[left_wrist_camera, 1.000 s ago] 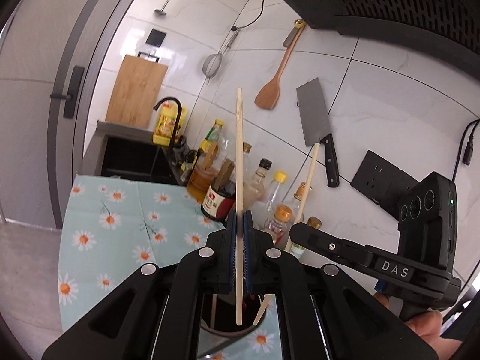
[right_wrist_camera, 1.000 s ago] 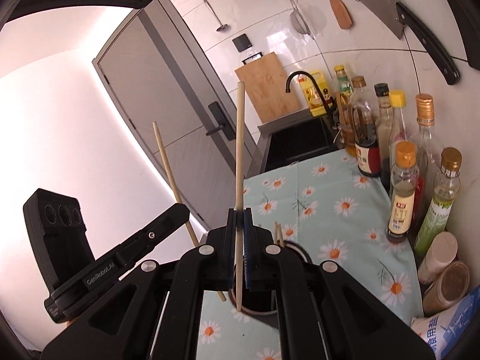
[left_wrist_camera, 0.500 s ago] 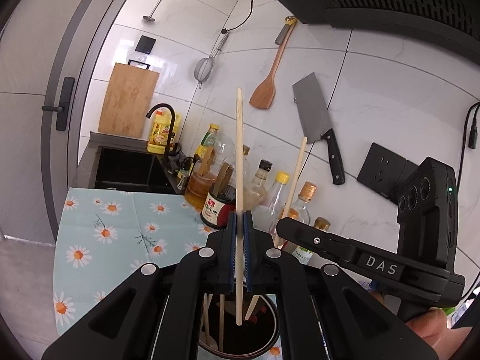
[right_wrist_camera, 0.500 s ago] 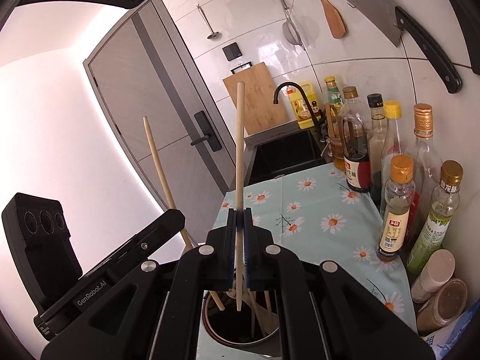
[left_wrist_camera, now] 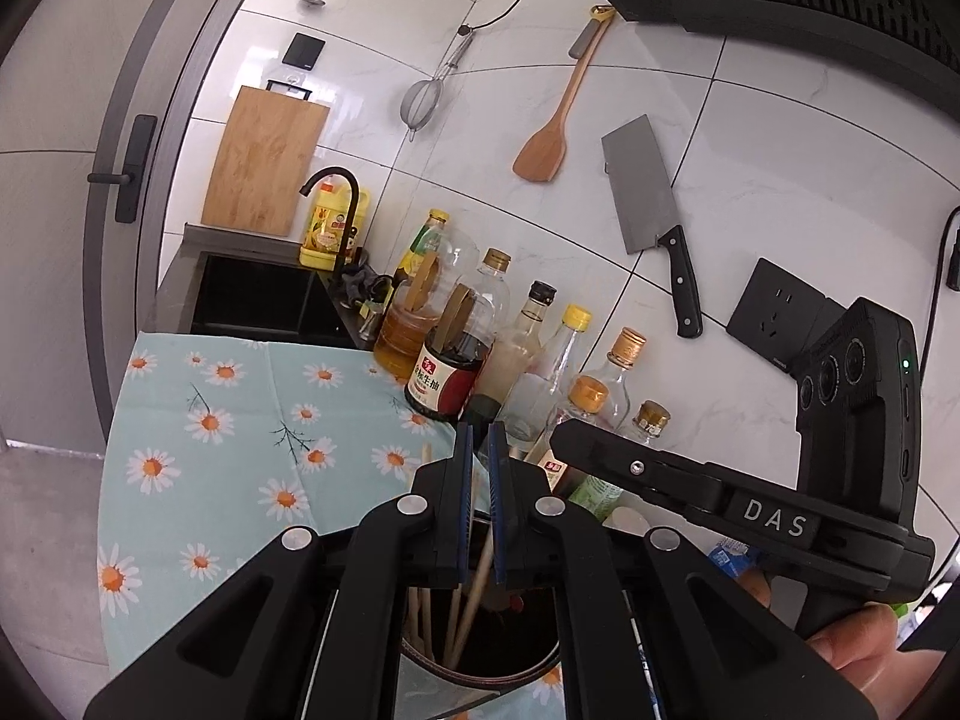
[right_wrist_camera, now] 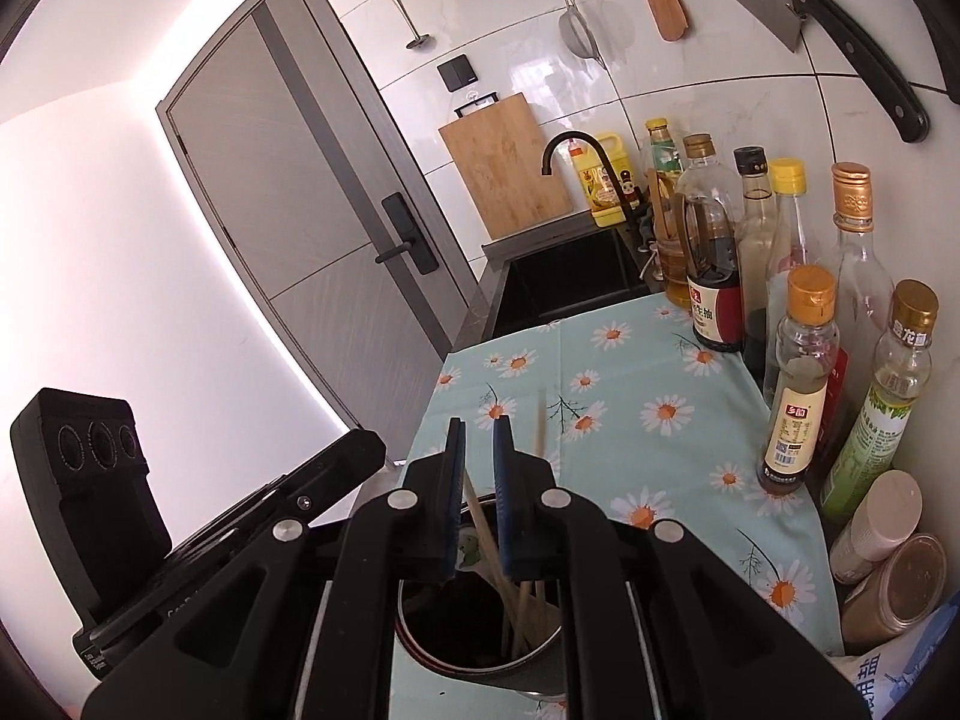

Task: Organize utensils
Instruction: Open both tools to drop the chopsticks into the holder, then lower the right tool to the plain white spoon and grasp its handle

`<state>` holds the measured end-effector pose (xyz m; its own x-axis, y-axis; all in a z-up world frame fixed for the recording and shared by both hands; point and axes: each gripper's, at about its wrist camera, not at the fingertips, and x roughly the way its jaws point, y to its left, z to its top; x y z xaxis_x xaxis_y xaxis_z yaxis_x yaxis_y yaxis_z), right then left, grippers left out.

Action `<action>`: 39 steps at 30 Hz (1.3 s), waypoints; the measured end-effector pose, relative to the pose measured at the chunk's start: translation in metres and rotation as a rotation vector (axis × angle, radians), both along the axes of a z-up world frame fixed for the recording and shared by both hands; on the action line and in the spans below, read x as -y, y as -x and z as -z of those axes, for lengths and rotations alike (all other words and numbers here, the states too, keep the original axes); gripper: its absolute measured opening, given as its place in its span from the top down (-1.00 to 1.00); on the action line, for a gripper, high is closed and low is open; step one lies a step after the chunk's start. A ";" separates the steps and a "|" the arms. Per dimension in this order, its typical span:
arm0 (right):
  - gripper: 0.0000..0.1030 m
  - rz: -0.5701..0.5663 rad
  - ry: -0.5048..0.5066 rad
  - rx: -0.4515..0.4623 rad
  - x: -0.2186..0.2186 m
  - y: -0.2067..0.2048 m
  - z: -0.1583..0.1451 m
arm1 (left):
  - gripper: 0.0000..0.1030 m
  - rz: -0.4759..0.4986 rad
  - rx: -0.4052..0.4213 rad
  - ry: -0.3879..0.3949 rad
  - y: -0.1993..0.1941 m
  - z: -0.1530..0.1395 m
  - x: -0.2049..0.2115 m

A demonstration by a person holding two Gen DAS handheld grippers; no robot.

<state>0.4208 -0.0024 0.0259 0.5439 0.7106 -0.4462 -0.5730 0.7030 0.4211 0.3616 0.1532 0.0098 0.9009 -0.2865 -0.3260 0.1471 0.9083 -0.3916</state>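
A dark round utensil holder (left_wrist_camera: 480,675) stands on the daisy tablecloth right below both grippers; it also shows in the right wrist view (right_wrist_camera: 468,654). Several wooden chopsticks (left_wrist_camera: 465,600) lean inside it, also seen in the right wrist view (right_wrist_camera: 516,588). My left gripper (left_wrist_camera: 479,438) is open a little and empty, directly above the holder. My right gripper (right_wrist_camera: 478,432) is open a little and empty, also above the holder. The right gripper's body (left_wrist_camera: 690,480) shows at the right of the left wrist view, the left gripper's body (right_wrist_camera: 228,516) at the left of the right wrist view.
Several sauce and oil bottles (right_wrist_camera: 798,384) line the tiled wall. A cleaver (left_wrist_camera: 648,204), a wooden spatula (left_wrist_camera: 546,144) and a strainer (left_wrist_camera: 420,102) hang on the wall. A black sink (left_wrist_camera: 258,300) and a cutting board (left_wrist_camera: 264,162) lie beyond the tablecloth (left_wrist_camera: 228,420).
Both grippers held a chopstick upright over the holder and lowered it. Now both have opened, and the chopsticks have dropped into the holder.
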 end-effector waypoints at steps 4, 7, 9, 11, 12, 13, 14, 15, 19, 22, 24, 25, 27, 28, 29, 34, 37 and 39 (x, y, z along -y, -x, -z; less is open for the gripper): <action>0.70 0.000 -0.002 0.001 0.003 0.005 -0.005 | 0.58 -0.005 0.008 0.001 0.006 -0.004 0.000; 0.67 0.004 -0.010 0.007 0.008 0.010 -0.010 | 0.55 -0.008 0.018 0.005 0.013 -0.010 0.000; 0.65 0.003 -0.011 0.009 0.011 0.015 -0.013 | 0.55 -0.006 0.024 -0.001 0.018 -0.014 0.001; 0.59 0.004 -0.017 0.012 0.017 0.020 -0.017 | 0.55 -0.003 0.030 -0.006 0.025 -0.018 0.002; 0.56 0.003 -0.018 0.013 0.019 0.022 -0.020 | 0.55 -0.002 0.033 -0.010 0.030 -0.021 0.003; 0.52 0.001 -0.018 0.013 0.022 0.025 -0.021 | 0.55 0.000 0.033 -0.014 0.033 -0.023 0.004; 0.51 -0.001 -0.019 0.013 0.024 0.027 -0.022 | 0.55 0.002 0.031 -0.016 0.036 -0.025 0.003; 0.51 -0.004 -0.017 0.015 0.028 0.032 -0.024 | 0.55 0.004 0.031 -0.019 0.040 -0.026 0.004; 0.51 -0.013 -0.019 0.013 0.038 0.044 -0.028 | 0.55 0.019 0.019 -0.038 0.057 -0.030 0.007; 0.50 -0.030 -0.026 -0.007 0.045 0.054 -0.028 | 0.55 0.028 0.009 -0.051 0.068 -0.031 0.011; 0.49 -0.047 -0.025 -0.019 0.049 0.060 -0.026 | 0.55 0.039 -0.003 -0.056 0.076 -0.030 0.013; 0.44 -0.053 -0.022 -0.024 0.051 0.063 -0.025 | 0.55 0.043 -0.006 -0.055 0.079 -0.029 0.014; 0.35 -0.067 -0.022 -0.040 0.056 0.070 -0.019 | 0.55 0.045 -0.021 -0.061 0.086 -0.027 0.016; 0.35 -0.073 -0.021 -0.050 0.058 0.072 -0.017 | 0.55 0.046 -0.025 -0.063 0.089 -0.026 0.017; 0.35 -0.077 -0.020 -0.058 0.060 0.073 -0.015 | 0.55 0.048 -0.032 -0.063 0.092 -0.024 0.018; 0.35 -0.110 -0.007 -0.120 0.070 0.081 0.003 | 0.55 0.052 -0.072 -0.067 0.107 -0.012 0.023; 0.34 -0.142 0.007 -0.174 0.073 0.084 0.019 | 0.54 0.060 -0.104 -0.074 0.114 -0.002 0.026; 0.30 -0.159 0.018 -0.218 0.076 0.084 0.033 | 0.54 0.061 -0.129 -0.074 0.118 0.007 0.027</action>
